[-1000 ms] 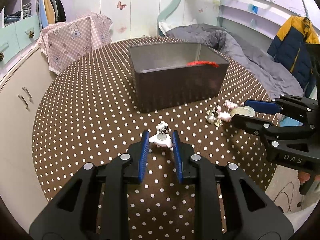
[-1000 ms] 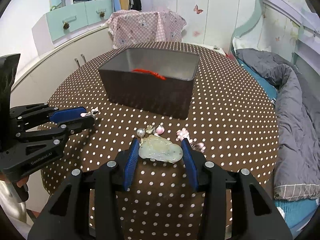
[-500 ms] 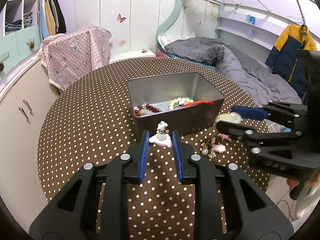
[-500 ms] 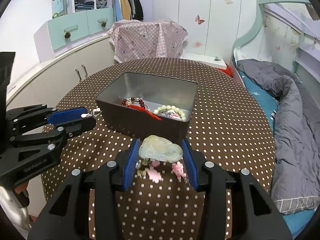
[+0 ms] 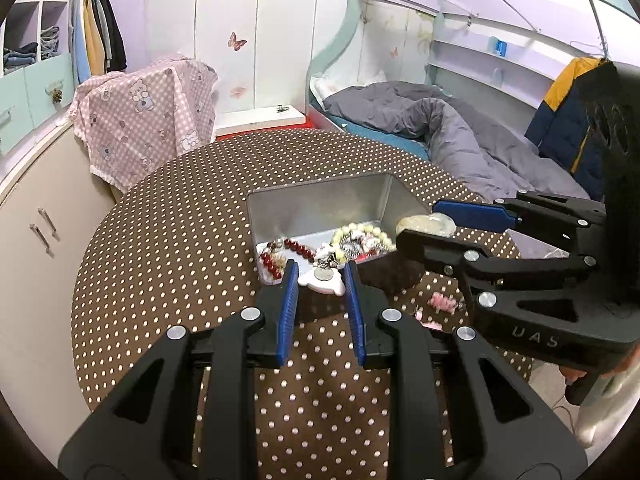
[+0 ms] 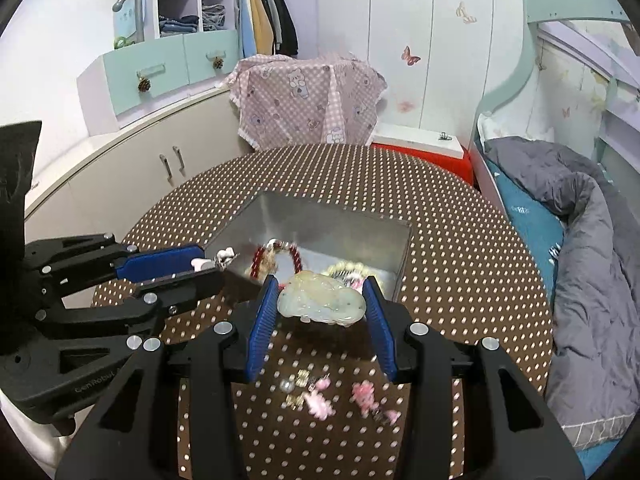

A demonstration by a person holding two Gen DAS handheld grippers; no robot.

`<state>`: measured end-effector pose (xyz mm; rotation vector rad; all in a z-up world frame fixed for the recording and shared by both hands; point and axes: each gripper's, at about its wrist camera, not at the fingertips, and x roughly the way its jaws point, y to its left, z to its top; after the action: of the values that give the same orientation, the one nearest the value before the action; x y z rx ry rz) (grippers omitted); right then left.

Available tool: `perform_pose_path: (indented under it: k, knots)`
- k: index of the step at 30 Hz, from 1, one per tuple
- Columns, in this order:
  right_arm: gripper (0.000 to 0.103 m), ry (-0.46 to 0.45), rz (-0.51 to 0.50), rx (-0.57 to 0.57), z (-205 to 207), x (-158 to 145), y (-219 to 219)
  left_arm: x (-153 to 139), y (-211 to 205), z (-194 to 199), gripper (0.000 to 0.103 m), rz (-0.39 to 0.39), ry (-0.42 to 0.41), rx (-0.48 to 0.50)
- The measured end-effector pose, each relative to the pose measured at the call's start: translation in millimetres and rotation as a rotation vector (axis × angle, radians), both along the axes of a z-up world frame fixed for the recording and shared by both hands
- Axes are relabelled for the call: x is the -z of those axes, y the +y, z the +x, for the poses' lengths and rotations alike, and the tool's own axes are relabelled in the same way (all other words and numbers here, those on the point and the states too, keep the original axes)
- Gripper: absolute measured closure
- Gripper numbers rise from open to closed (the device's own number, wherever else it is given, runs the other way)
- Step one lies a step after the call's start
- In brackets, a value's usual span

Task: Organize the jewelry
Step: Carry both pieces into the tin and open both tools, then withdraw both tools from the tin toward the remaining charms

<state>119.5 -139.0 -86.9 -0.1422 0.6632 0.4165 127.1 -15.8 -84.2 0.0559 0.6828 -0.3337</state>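
2 grippers are each closed on 1 piece of jewelry, both raised above the dotted table (image 5: 168, 240). At the centre of the left wrist view, the left gripper (image 5: 322, 280) pinches a small white charm (image 5: 322, 280) with a metal ring on top, by its 2 sides. At the centre of the right wrist view, the right gripper (image 6: 320, 300) clamps the pale green jade pendant (image 6: 320, 299) across its long axis.

I judge the jade stiff, smooth and rather heavy for its size, so it may slip and could chip against metal; the broad hold on its ends seems right. The charm looks light, and its ring dangles loosely.

Both pieces hang near the front rim of the metal box (image 6: 332, 228), which already contains red beads (image 5: 294, 246) and a pale bead bracelet (image 5: 360, 232). Its rim is thin and the 2 grippers are close together, so room is narrow there. Some pink and pearl pieces (image 6: 320, 398) lie on the cloth at the lower centre.
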Motion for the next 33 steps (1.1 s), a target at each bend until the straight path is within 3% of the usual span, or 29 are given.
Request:
perform_pose_path:
  k: [7, 21, 23, 25, 26, 33]
  knots:
    - [0.062, 0.022, -0.033, 0.007, 24.5, -3.7, -3.5, -10.0, -4.2, 18.5, 0.080, -0.018, 0.005, 0.006]
    - [0.062, 0.056, -0.040, -0.002, 44.2, 4.1, -7.2, 2.9, -12.9, 46.9, 0.079, 0.007, 0.050, -0.010]
    - [0.062, 0.045, -0.041, -0.006, 44.5, 2.0, -6.7, 3.1, -11.2, 49.7, 0.071, 0.016, 0.051, -0.026]
    - [0.062, 0.033, -0.045, 0.004, 44.6, -1.0, -9.6, 2.9, -8.0, 50.0, 0.051, 0.015, 0.047, -0.052]
    - [0.061, 0.032, -0.039, 0.008, 45.1, -2.1, -12.4, 2.3, -6.3, 49.8, 0.047, 0.004, 0.046, -0.048]
    - [0.057, 0.020, -0.036, 0.024, 40.4, -6.0, -19.7, -2.0, -7.7, 44.6, 0.046, 0.000, 0.033, -0.046]
